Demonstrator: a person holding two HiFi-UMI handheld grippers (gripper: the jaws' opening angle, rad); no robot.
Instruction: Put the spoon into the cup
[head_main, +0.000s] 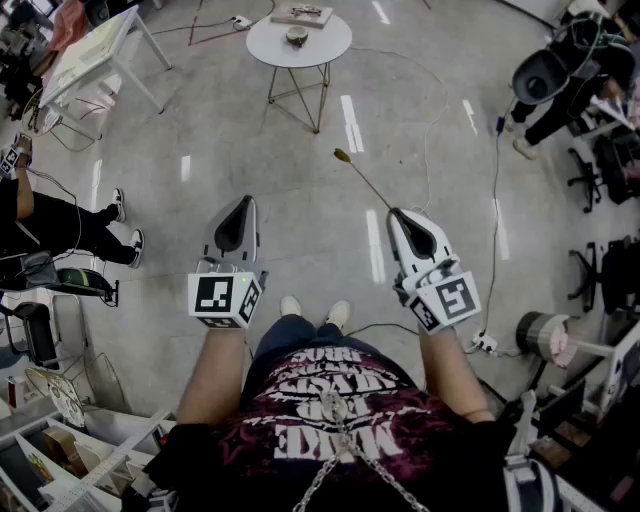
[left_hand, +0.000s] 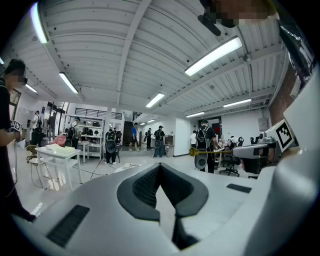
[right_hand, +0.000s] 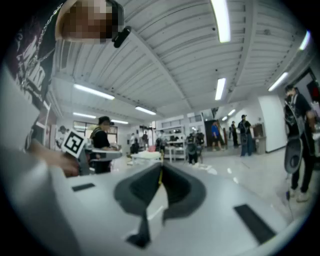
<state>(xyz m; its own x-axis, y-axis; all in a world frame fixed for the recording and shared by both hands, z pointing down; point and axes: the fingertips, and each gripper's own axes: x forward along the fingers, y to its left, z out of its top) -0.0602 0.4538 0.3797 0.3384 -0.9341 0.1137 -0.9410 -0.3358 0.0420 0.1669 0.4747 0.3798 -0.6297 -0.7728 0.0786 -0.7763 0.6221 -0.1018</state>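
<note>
The right tongs are clamped on the spoon by its handle end. In the right gripper view a thin yellow sliver shows between the pressed pads. The left tongs are closed on nothing.

The spoon's long axis runs from 5 to 11 o'clock in the head view, bowl end leading. It points almost at what I take to be the cup — a small round thing, too small to be sure.

The cup sits well apart at 11 o'clock from the right tongs, on a round worktop. A flat thing lies just beyond it at 12.

Between lies floor, with a cable off at 1 o'clock — nothing seems to bar the way.
</note>
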